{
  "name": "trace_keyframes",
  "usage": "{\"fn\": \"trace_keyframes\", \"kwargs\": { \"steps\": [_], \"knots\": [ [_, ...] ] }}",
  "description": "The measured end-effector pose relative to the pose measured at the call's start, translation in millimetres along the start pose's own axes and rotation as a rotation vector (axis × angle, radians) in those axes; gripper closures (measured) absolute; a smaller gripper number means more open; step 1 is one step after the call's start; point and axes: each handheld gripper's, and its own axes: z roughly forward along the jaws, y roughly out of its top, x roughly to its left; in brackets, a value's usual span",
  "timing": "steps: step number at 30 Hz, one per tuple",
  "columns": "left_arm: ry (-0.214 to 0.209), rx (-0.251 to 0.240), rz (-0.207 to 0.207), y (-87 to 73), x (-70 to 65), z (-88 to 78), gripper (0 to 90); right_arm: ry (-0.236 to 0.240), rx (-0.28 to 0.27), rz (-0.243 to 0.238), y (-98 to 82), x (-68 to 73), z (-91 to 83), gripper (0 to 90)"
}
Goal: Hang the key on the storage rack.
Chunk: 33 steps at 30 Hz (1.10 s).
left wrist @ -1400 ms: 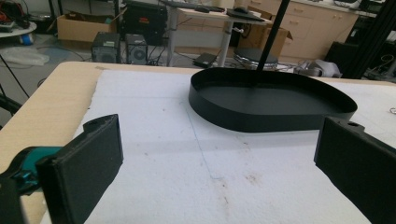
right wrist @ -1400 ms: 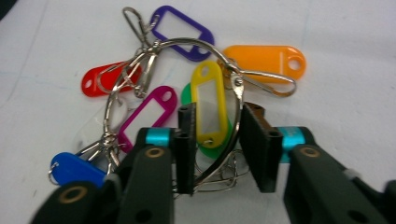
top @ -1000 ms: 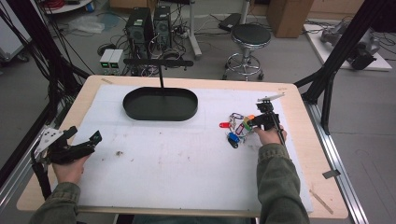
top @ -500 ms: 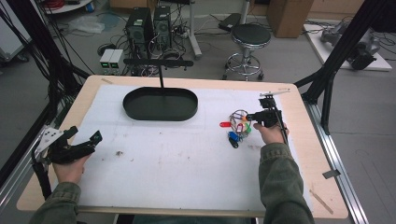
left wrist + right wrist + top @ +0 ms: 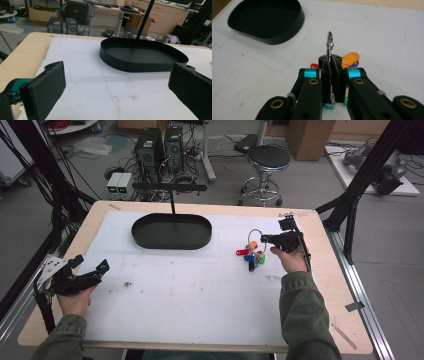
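- Keyring [image 5: 329, 41] w/ tags: pinched upright in R gripper [image 5: 331, 72], jaws closed on it.
- Tray [image 5: 172, 231] lies left of it.
- L gripper [image 5: 120, 82]: jaws wide, empty, far off.

— What is that bunch on the white mat?
— A metal key ring [image 5: 254, 236] [image 5: 329, 42] with little colored tags [image 5: 252, 256]: red, orange, blue, green. The ring stands up on its edge. The tags lie below it, to the right of the black oval tray [image 5: 171, 231] [image 5: 265, 18].
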Motion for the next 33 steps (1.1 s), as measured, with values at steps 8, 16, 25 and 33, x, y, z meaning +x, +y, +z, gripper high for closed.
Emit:
{"fn": "trace_keyframes", "kwargs": {
  "steps": [8, 16, 25, 33],
  "knots": [
    [-0.006, 0.0, 0.003, -0.3, 0.0, 0.7, 1.7, 0.066, -0.011, -0.08, 19.8, 24.5, -3.5, 87.3],
    [-0.009, 0.002, 0.002, -0.4, 0.4, 1.0, 1.7, 0.102, -0.009, -0.138, 36.6, 45.8, -0.7, 87.3],
    [-0.008, 0.003, 0.001, -0.6, 0.3, 1.6, 1.7, 0.167, -0.044, -0.164, 60.0, 65.4, -7.3, 87.3],
    [-0.001, -0.002, -0.006, -0.4, 2.1, 1.6, 1.7, 0.205, -0.042, -0.183, 73.3, 78.6, -1.5, 87.2]
  ]
}}
